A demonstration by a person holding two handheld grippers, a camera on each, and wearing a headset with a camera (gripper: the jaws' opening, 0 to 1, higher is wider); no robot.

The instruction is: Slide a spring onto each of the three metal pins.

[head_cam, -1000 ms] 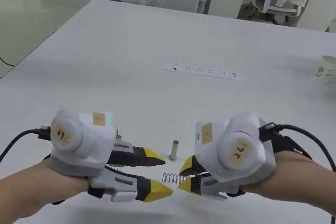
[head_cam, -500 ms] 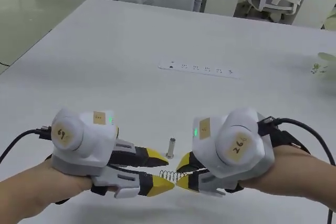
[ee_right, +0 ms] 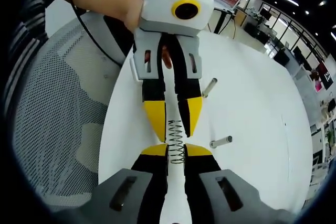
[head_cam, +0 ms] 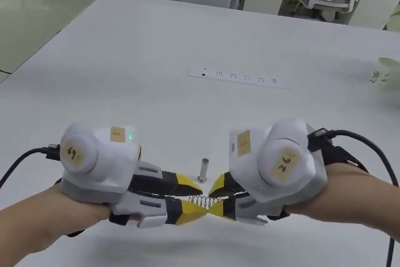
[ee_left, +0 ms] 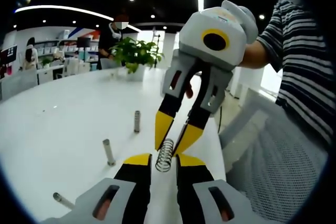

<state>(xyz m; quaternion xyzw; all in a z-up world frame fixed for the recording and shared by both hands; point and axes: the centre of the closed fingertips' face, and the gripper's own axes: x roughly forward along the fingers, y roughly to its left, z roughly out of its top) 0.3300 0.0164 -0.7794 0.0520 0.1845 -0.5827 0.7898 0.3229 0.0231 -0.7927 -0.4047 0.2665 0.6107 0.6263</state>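
- Low over the near edge of the bench [head_cam: 156, 48], the left gripper [head_cam: 195, 201] and the right gripper [head_cam: 215, 199] point at each other, their yellow tips almost meeting.
- One spring [head_cam: 203, 202] bridges the small gap between the two pairs of tips and appears to be clear of the bench top.
- Seen from the left gripper view, the left gripper's jaws are drawn narrow, and the near end of the spring [ee_left: 164, 155] sits between their yellow tips, touching both.
- Coming down from the top of that same view, the right gripper's tips pinch together at the spring's other end.
- Seen from the right gripper view, the spring [ee_right: 176, 140] runs straight up from between the right gripper's narrow jaws to the left gripper's tips, so each gripper holds one end.
- Just beyond the tips in the head view, one pin [head_cam: 203, 170] stands upright on the bench.
- Off to the left in the left gripper view there are three pins: the far pin [ee_left: 137, 121] and the middle pin [ee_left: 108, 151] look upright, while the near pin [ee_left: 63, 200] looks tilted. With the fisheye I cannot tell whether it leans or lies flat.
- Farther back on the bench lies a white power strip [head_cam: 237, 77].
- Beyond the pins in the left gripper view stands a leafy plant [ee_left: 134, 53].
- A mesh chair [ee_right: 58, 119] sits beside the bench edge in the right gripper view.
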